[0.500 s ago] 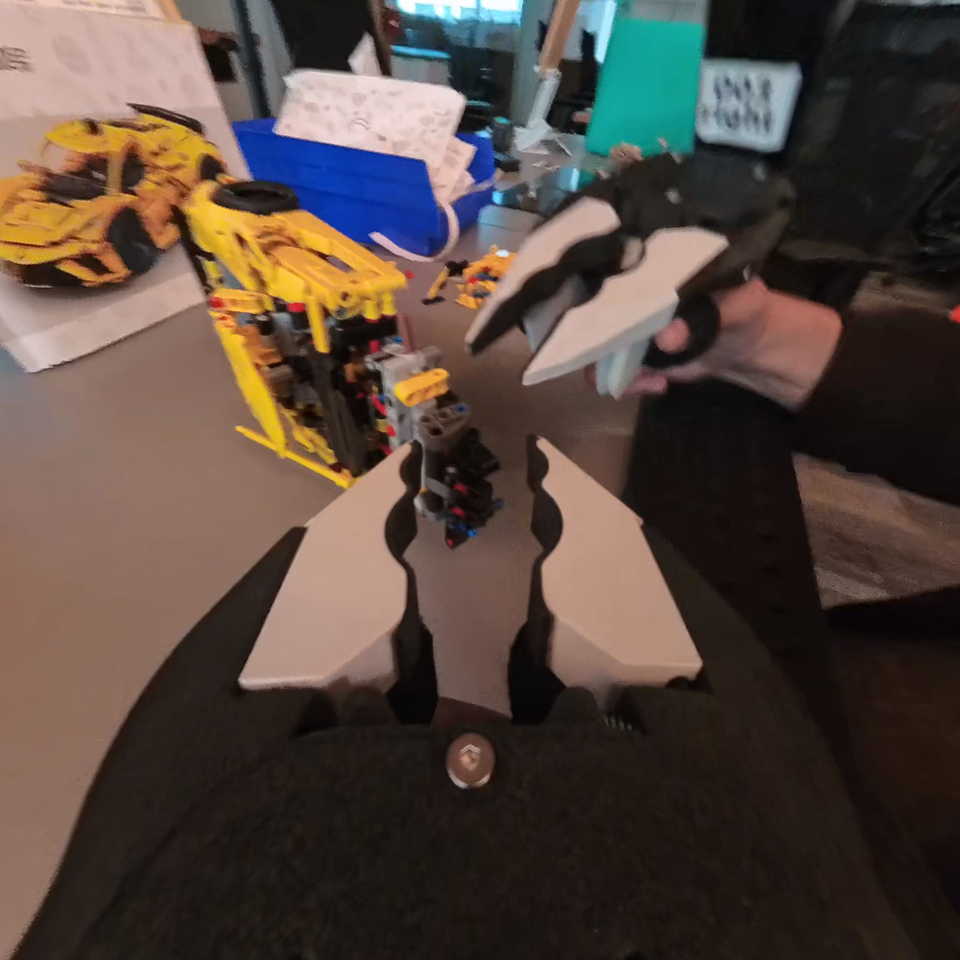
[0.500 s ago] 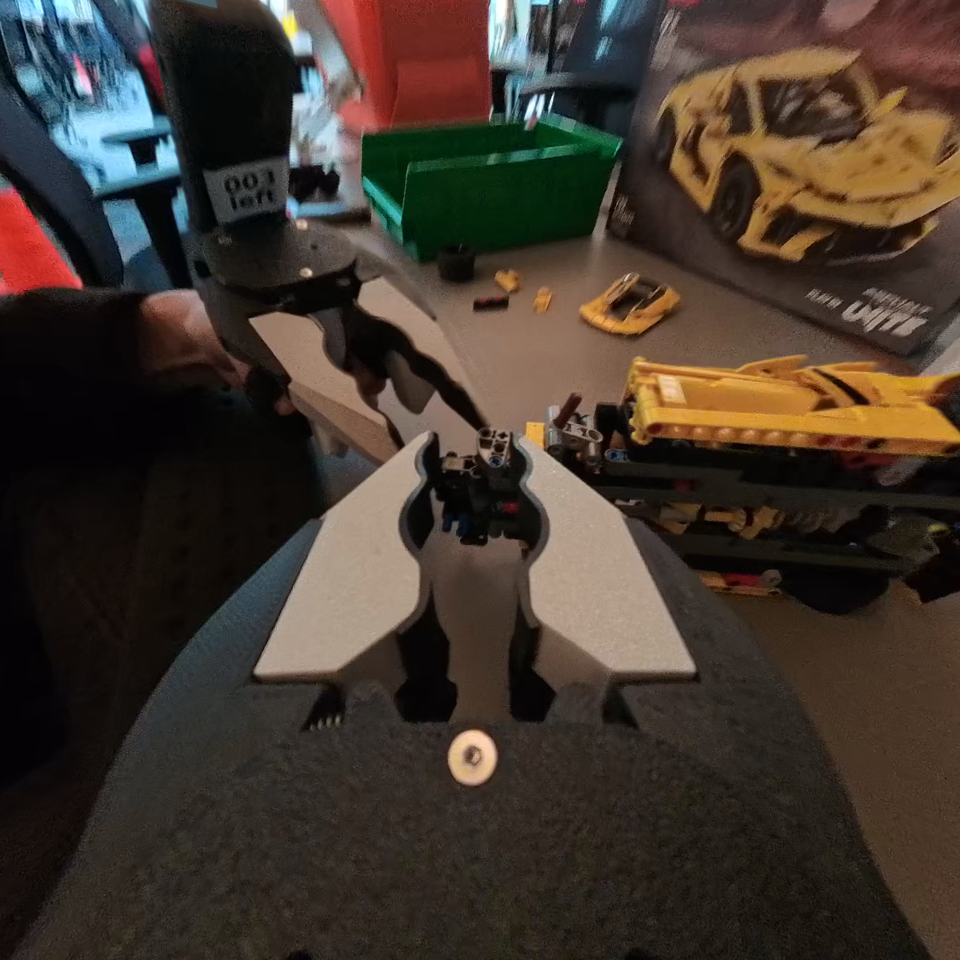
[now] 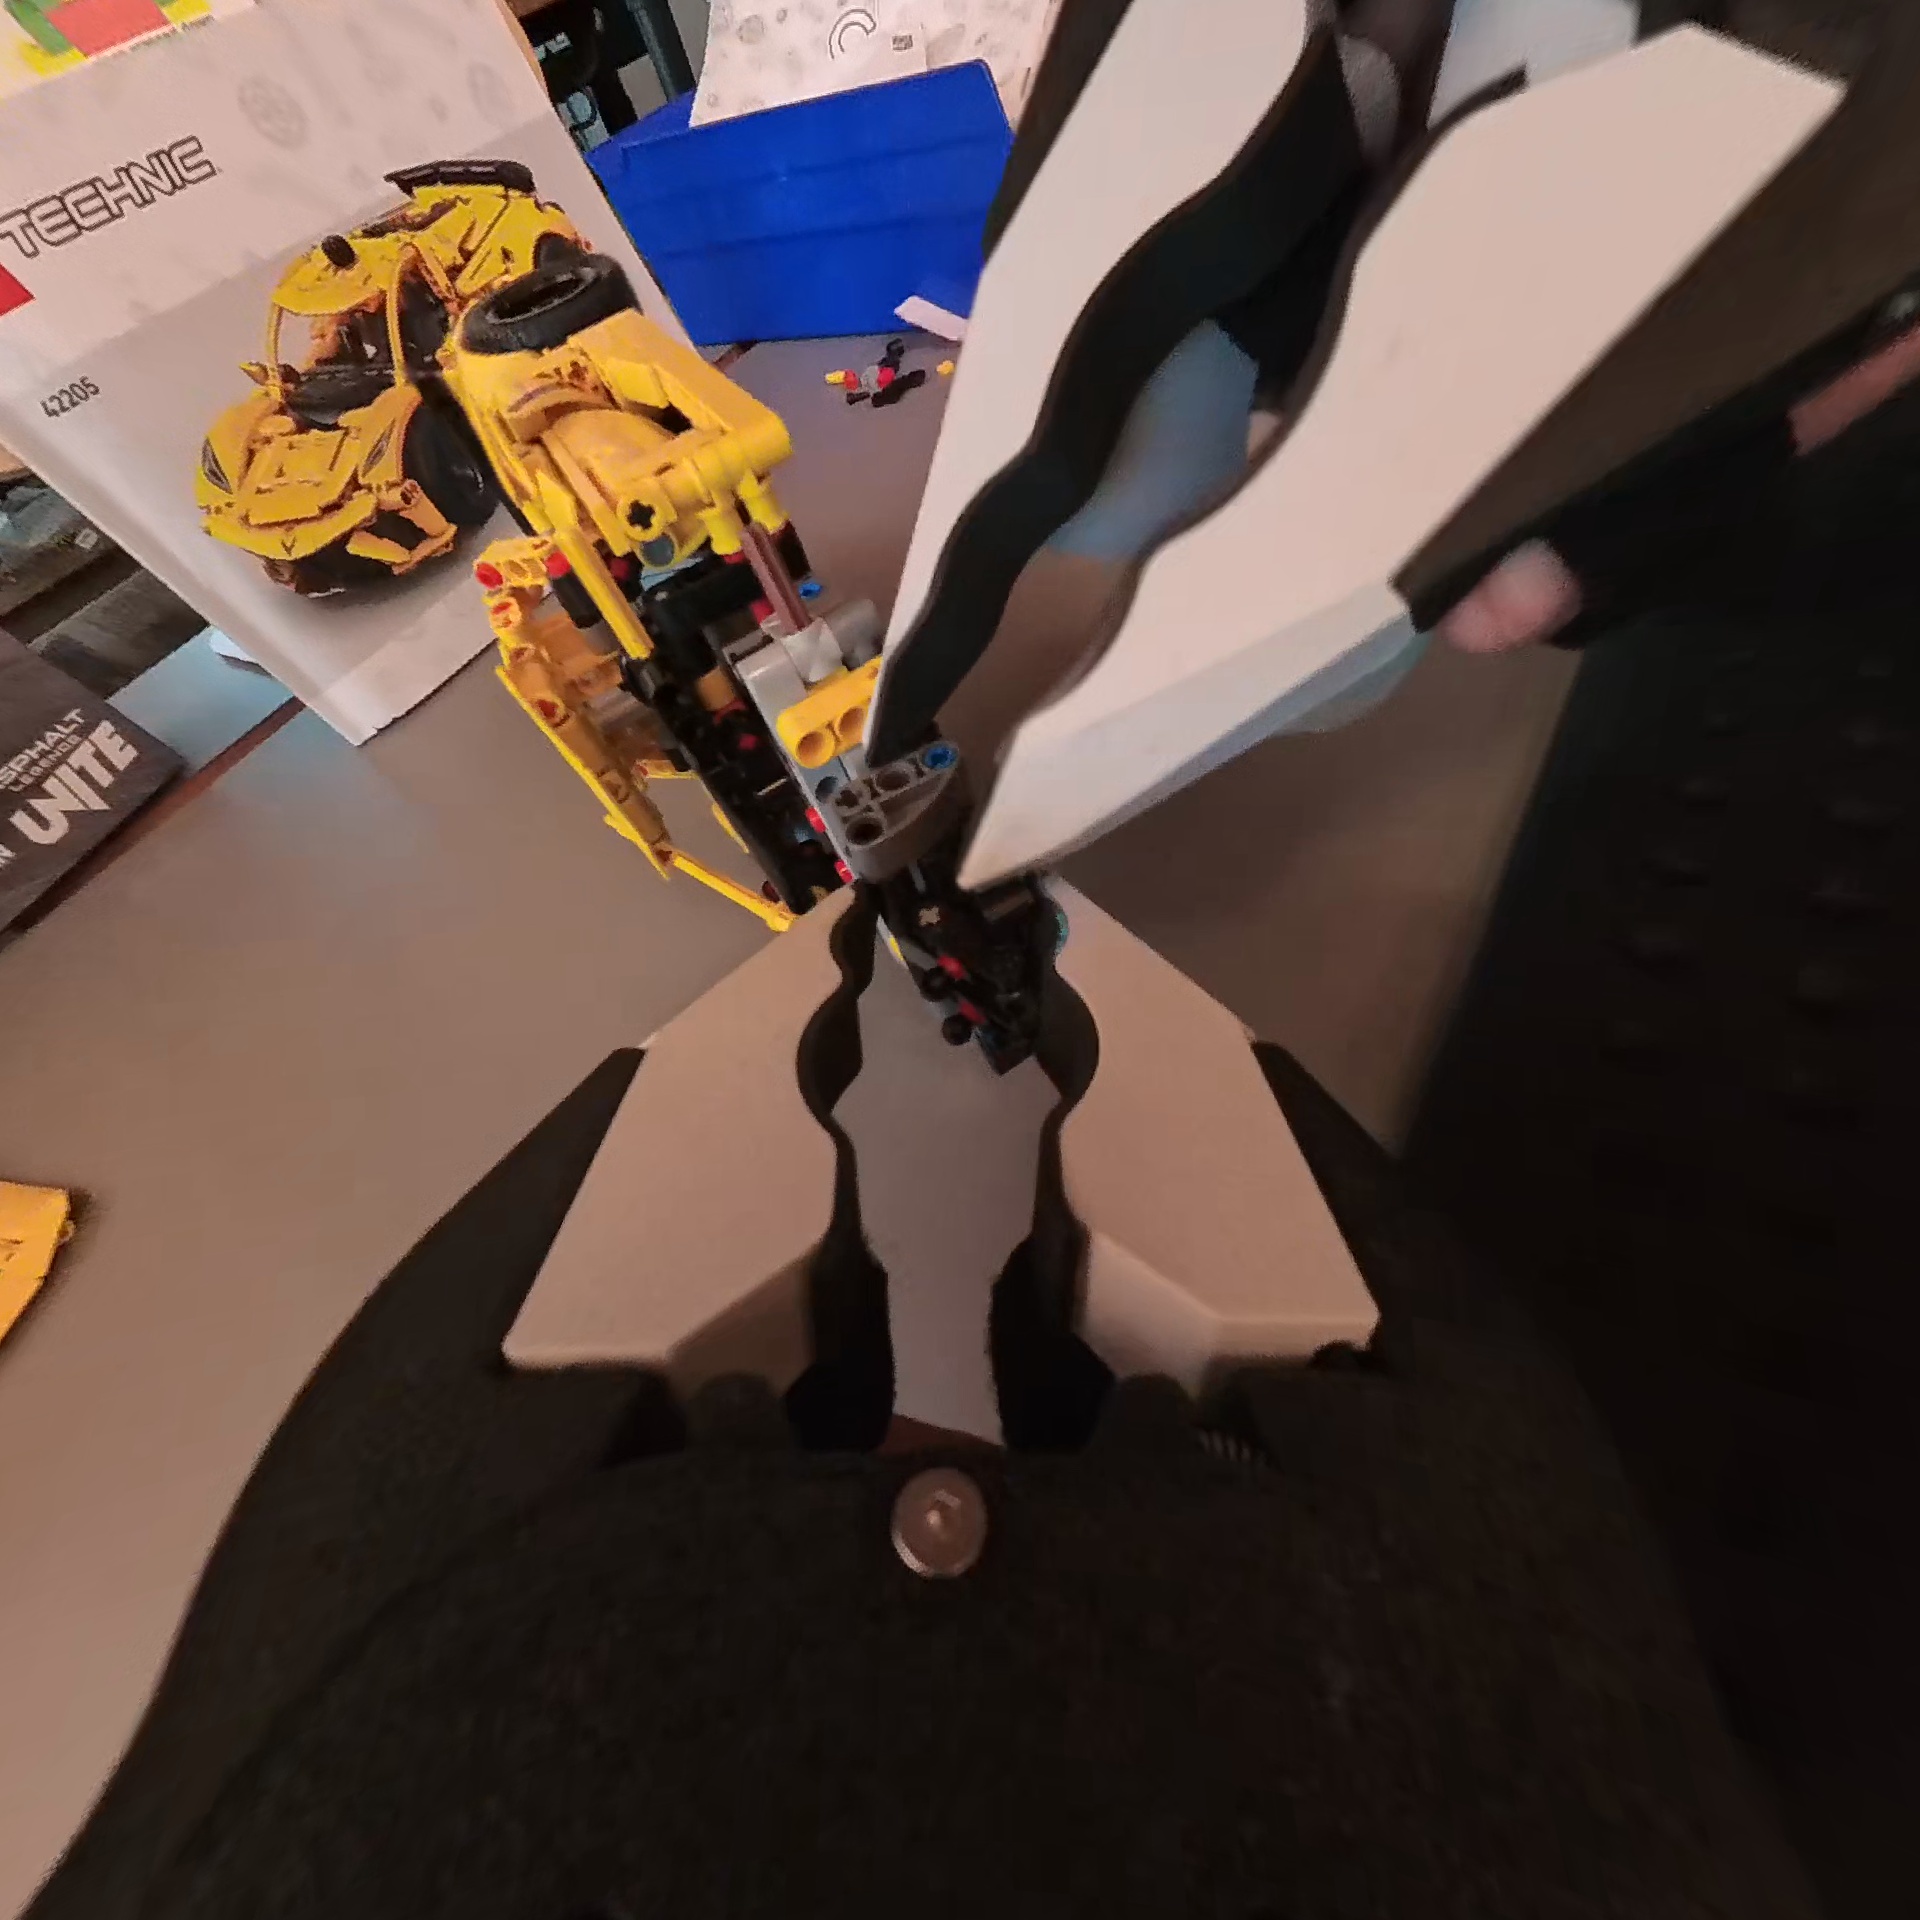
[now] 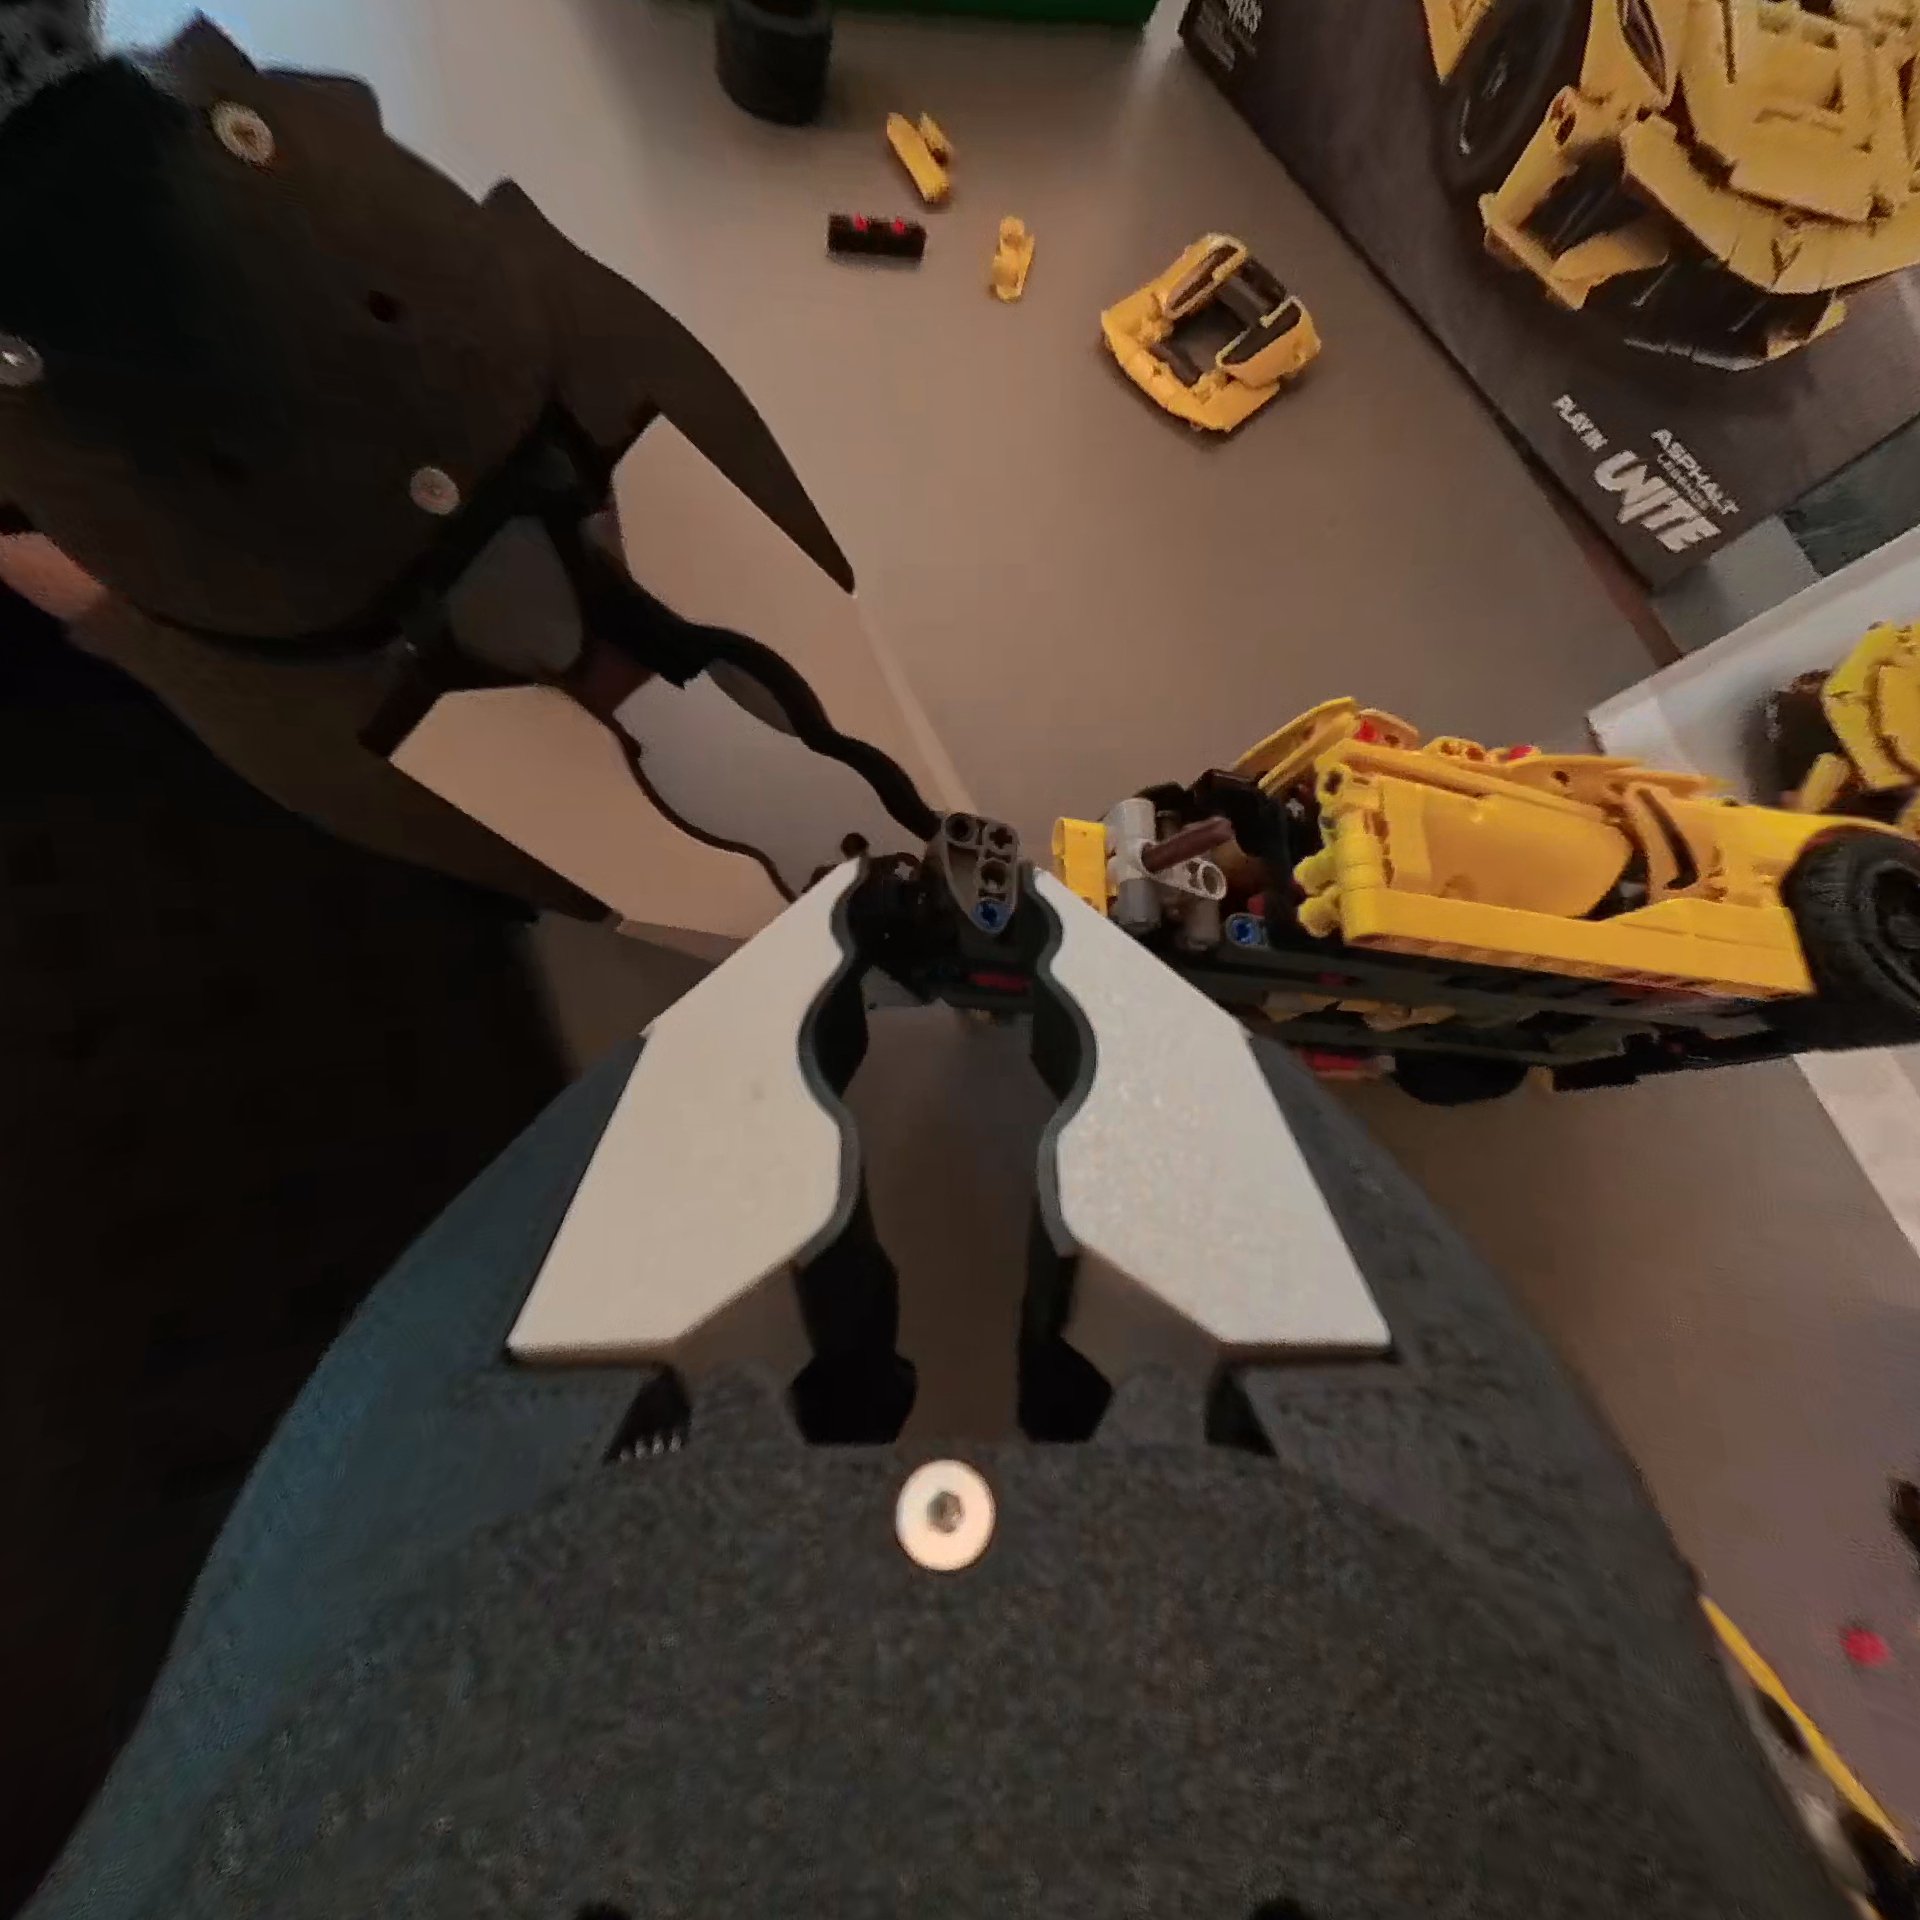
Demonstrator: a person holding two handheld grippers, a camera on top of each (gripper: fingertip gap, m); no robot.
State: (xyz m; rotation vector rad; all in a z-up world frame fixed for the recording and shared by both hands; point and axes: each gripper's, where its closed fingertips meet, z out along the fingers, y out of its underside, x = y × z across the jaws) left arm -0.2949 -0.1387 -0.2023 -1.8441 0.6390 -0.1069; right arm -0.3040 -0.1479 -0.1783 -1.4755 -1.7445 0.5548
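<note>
Right gripper (image 4: pixel 943 914) pinches the dark module (image 4: pixel 961 914) at 12 o'clock, beside the yellow car (image 4: pixel 1455 883); left gripper (image 3: pixel 951 935), part-open, straddles it and should close squarely.

The right gripper (image 3: pixel 925 821) hides the far end of the black assembly (image 3: pixel 977 977); the yellow car (image 4: pixel 1507 914) is cut off at the right edge (wheel half gone); the far tyre (image 4: pixel 774 52) is cropped at the top.
</note>
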